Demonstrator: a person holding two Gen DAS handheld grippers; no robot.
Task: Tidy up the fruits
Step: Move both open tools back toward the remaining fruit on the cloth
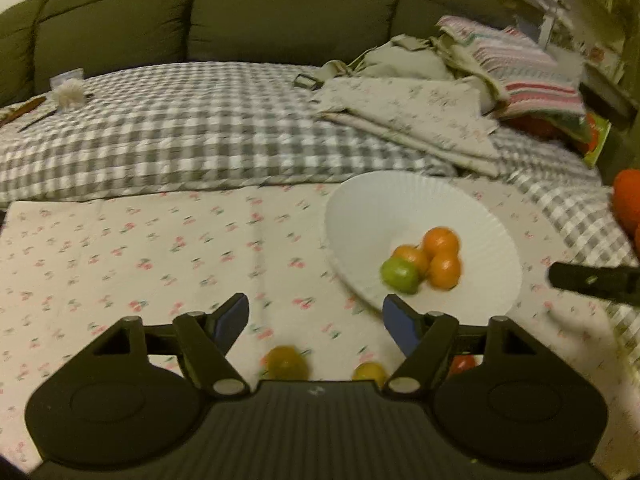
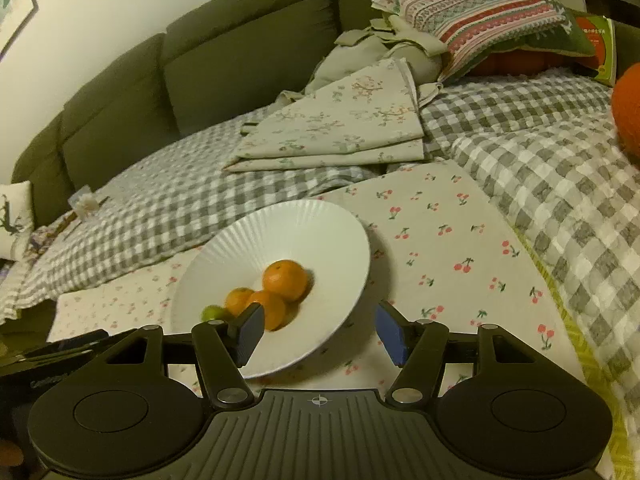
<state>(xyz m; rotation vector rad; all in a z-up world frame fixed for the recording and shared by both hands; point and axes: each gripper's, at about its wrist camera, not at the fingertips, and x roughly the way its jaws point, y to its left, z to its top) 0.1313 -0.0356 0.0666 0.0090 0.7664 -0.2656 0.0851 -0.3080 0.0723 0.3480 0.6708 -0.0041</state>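
The white plate lay on the cherry-print cloth, holding three oranges and a green fruit. Left gripper and right gripper both had fingers spread wide, empty. Three more fruits lay on the cloth near the left gripper.

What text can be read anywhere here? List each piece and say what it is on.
No text can be read for certain.
Green and orange book under the striped pillow: small pale print, too blurred to read.
Black left tool seen in the right wrist view: faint lettering on its body, too blurred to read.
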